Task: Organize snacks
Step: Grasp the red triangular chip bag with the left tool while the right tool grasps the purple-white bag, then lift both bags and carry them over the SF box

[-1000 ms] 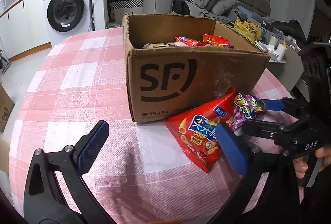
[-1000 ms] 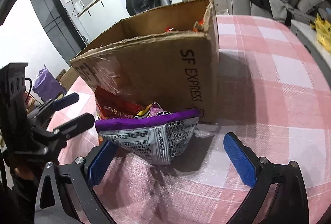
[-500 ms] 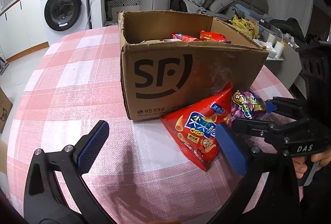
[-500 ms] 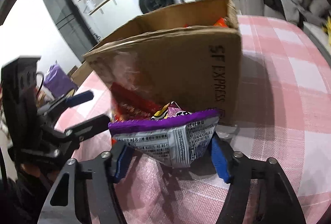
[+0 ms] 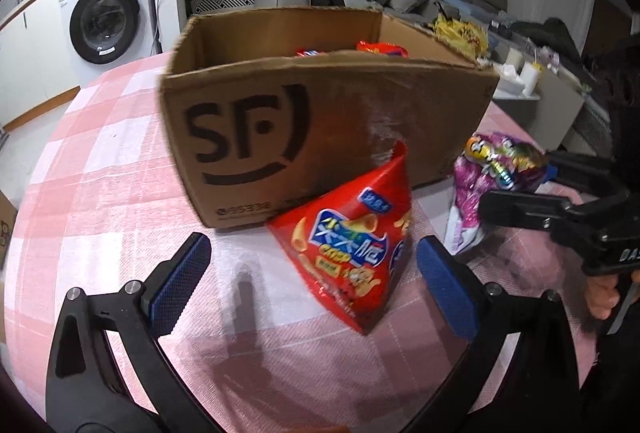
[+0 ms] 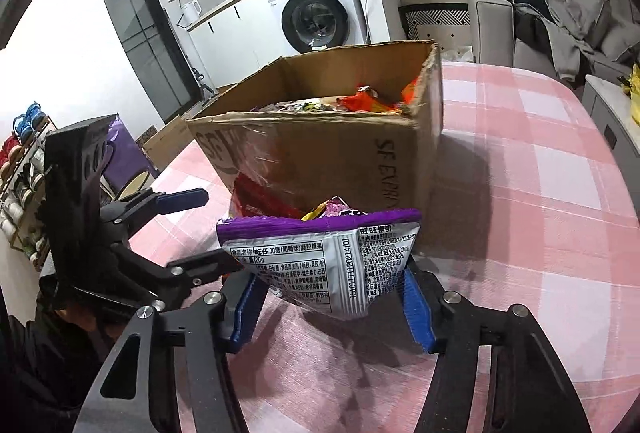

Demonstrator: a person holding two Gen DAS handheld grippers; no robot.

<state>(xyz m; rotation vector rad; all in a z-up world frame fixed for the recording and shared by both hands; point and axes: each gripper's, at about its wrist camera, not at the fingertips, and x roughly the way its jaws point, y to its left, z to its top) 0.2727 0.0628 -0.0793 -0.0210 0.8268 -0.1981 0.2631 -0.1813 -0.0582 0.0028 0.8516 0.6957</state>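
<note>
1. Right gripper (image 6: 332, 297) is nearest in its own cam. Its jaws have just been closing, and the blue pads (image 6: 244, 309) now pinch the purple candy bag (image 6: 320, 265) from both sides, w/ the bag's printed back facing the cam.
2. That bag looks lifted a bit. There's a shadow on the pink checked tablecloth (image 6: 540, 193) right under it, but can't tell for sure if its bottom corner is clear of the cloth.
3. Left gripper (image 5: 316, 281) is wide open, nothing pinched. The red chip bag (image 5: 352, 245) sits btwn the pads but isn't touched by them.
4. Chip bag rests on the cloth, its top corner leaning on the front of the box.
5. Left cam also shows the right gripper coming in from the right edge, w/ the shiny purple front of the candy bag in its jaws, just beside the chip bag. A bit of the person's hand (image 5: 600, 297) is on the handle.
6. Next back is the cardboard box (image 5: 320, 137) w/ the SF logo, open top, on the table. A few red/orange snack packs (image 6: 368, 101) are already inside.
7. Way back there's a washing machine (image 6: 316, 13) under a counter and a grey sofa (image 6: 552, 29) w/ clothes piled on it.
</note>
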